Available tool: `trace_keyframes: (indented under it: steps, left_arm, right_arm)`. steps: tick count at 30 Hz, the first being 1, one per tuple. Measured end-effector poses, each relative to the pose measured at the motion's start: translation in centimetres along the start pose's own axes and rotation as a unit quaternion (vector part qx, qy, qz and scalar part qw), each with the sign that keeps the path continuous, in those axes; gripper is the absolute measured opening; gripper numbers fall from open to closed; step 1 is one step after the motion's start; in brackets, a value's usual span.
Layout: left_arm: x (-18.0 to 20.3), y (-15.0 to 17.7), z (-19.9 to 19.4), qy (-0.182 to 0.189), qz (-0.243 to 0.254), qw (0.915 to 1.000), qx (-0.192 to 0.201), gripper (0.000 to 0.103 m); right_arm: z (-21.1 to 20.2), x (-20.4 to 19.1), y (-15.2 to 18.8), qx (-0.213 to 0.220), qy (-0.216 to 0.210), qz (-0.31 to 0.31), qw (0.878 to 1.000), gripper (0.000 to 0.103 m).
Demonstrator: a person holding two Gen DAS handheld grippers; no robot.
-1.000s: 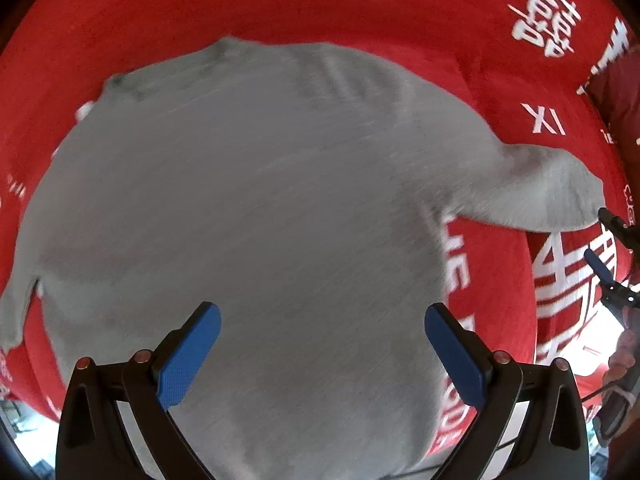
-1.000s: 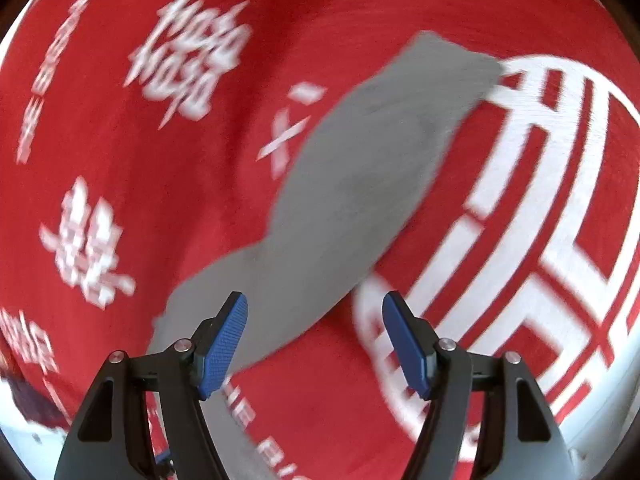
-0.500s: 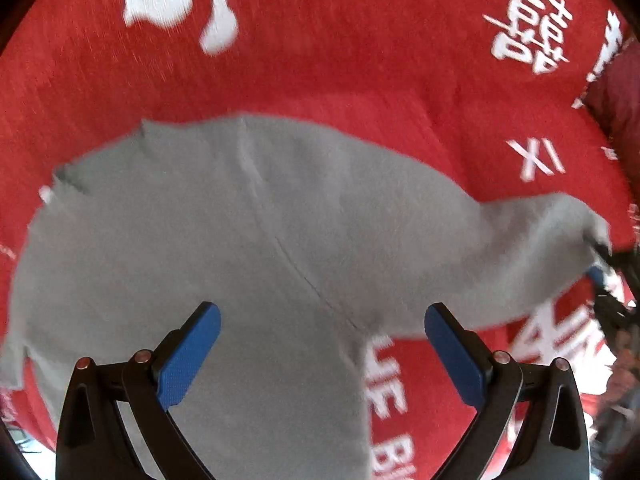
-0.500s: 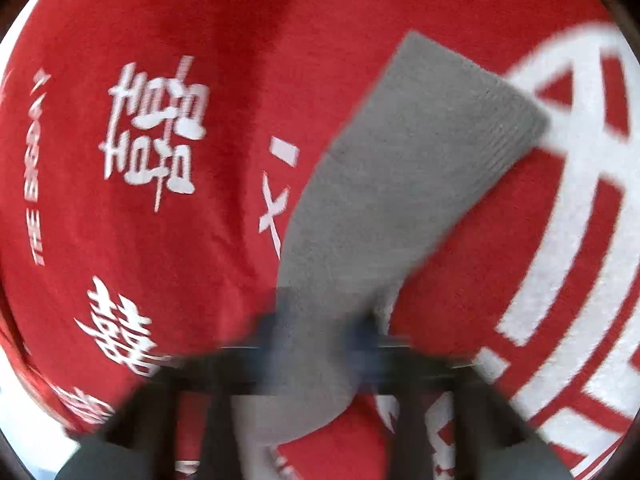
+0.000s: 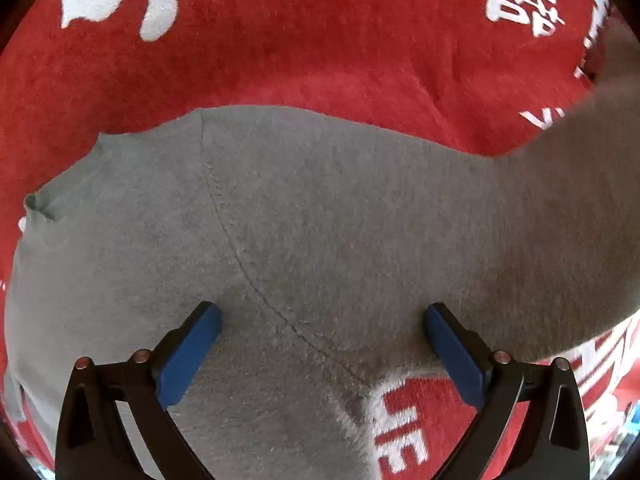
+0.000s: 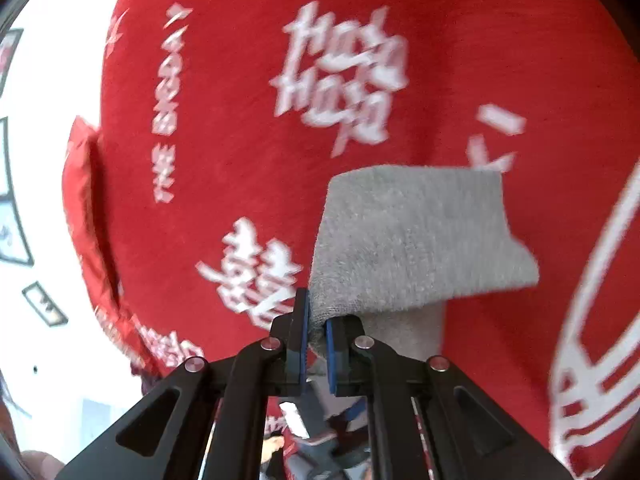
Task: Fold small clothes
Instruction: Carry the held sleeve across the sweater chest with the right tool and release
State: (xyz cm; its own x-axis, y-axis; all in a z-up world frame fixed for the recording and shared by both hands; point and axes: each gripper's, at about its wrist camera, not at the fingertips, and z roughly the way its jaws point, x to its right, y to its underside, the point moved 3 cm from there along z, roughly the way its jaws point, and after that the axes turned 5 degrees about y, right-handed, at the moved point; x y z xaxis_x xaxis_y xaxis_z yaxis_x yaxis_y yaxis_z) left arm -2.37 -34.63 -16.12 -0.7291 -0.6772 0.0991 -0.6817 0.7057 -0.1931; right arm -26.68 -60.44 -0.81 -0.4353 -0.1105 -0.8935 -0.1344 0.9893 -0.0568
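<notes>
Spreading over a red printed blanket (image 5: pixel 320 52), the grey sweater (image 5: pixel 320 240) lies flat; its sleeve (image 6: pixel 412 240), at two o'clock, is clamped in the right gripper (image 6: pixel 316 344). Left gripper (image 5: pixel 320 340) fingers hover apart above the armpit seam. Next, I judge, the sleeve folds across the body.

Left wrist view: grey sweater (image 5: pixel 320 232) runs off frame at 6, 9 and 3 o'clock; hem and far sleeve unseen. Raised sleeve (image 5: pixel 592 152) at 2 o'clock is blurred, its end cut off. White lettering on the red blanket (image 5: pixel 304 32) is cut at 12 o'clock, unreadable.

Right wrist view: sleeve end (image 6: pixel 416 236) folds over, hiding its underside. Clutter at 6 o'clock below the jaws is too small to identify.
</notes>
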Motion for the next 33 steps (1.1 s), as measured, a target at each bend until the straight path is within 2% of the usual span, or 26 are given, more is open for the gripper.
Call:
trace_keyframes:
  steps: [4, 7, 10, 13, 15, 16, 17, 19, 20, 22, 23, 24, 25, 27, 28, 31, 32, 33]
  left_arm:
    - [-3.5, 0.5, -3.0, 0.01, -0.027, 0.9992, 0.027, 0.102]
    - [-8.4, 1.7, -5.3, 0.002, -0.062, 0.9971, 0.045, 0.102]
    - [-13.5, 3.5, -7.1, -0.02, -0.093, 0.9937, 0.058, 0.102]
    - [-19.8, 6.0, -8.6, -0.059, -0.133, 0.9872, 0.064, 0.102]
    - [-23.5, 7.8, -9.0, -0.078, -0.163, 0.9818, 0.058, 0.102]
    - [-25.0, 8.7, -9.1, -0.084, -0.175, 0.9794, 0.055, 0.102]
    - [-26.5, 9.1, -9.3, -0.09, -0.188, 0.9768, 0.051, 0.102]
    - [-29.2, 11.4, -9.3, -0.095, -0.211, 0.972, 0.042, 0.102]
    - [-30.4, 12.6, -9.4, -0.097, -0.219, 0.9702, 0.038, 0.102]
    - [-31.5, 14.5, -8.9, -0.1, -0.226, 0.9684, 0.031, 0.102]
    - [-32.0, 15.3, -8.8, -0.097, -0.231, 0.9676, 0.028, 0.102]
    - [-32.3, 15.8, -8.8, -0.094, -0.235, 0.967, 0.027, 0.102]
    - [-32.6, 16.2, -8.6, -0.089, -0.241, 0.9662, 0.026, 0.102]
    - [-33.0, 16.9, -8.8, -0.08, -0.246, 0.9655, 0.027, 0.102]
    - [-33.2, 17.2, -8.8, -0.076, -0.248, 0.9653, 0.027, 0.102]
    - [-34.5, 17.4, -8.9, -0.064, -0.254, 0.9647, 0.029, 0.102]
    - [-34.6, 17.5, -9.2, -0.061, -0.254, 0.9648, 0.031, 0.102]
    - [-34.8, 17.6, -9.5, -0.059, -0.252, 0.9654, 0.035, 0.102]
  right_arm:
    - [2.9, -5.1, 2.6, -0.034, -0.02, -0.063, 0.997, 0.008]
    - [6.1, -9.0, 6.0, -0.076, -0.023, -0.128, 0.989, 0.008]
    - [10.7, -11.8, 10.8, -0.131, -0.014, -0.184, 0.974, 0.008]
    - [16.6, -13.0, 17.0, -0.193, 0.019, -0.241, 0.951, 0.008]
    - [20.2, -13.0, 20.9, -0.229, 0.046, -0.277, 0.932, 0.008]
    - [22.3, -12.6, 23.3, -0.25, 0.068, -0.302, 0.918, 0.008]
    - [24.5, -12.0, 25.9, -0.273, 0.094, -0.327, 0.9, 0.009]
    - [27.6, -10.6, 29.7, -0.311, 0.124, -0.355, 0.873, 0.011]
    - [29.0, -9.6, 31.8, -0.331, 0.153, -0.373, 0.853, 0.011]
    - [30.6, -7.7, 34.7, -0.357, 0.208, -0.401, 0.817, 0.011]
    - [30.7, -7.1, 35.8, -0.36, 0.231, -0.414, 0.804, 0.011]
    - [30.4, -7.0, 36.1, -0.351, 0.233, -0.418, 0.805, 0.015]
    - [29.8, -7.3, 36.1, -0.341, 0.228, -0.41, 0.815, 0.021]
    - [29.1, -7.4, 35.1, -0.329, 0.224, -0.371, 0.839, 0.053]
    - [29.1, -7.5, 34.6, -0.32, 0.226, -0.359, 0.848, 0.059]
    - [29.3, -7.1, 32.1, -0.29, 0.232, -0.292, 0.881, 0.061]
    - [29.4, -6.8, 31.4, -0.285, 0.225, -0.253, 0.897, 0.056]
    - [29.7, -7.3, 31.3, -0.277, 0.216, -0.233, 0.907, 0.037]
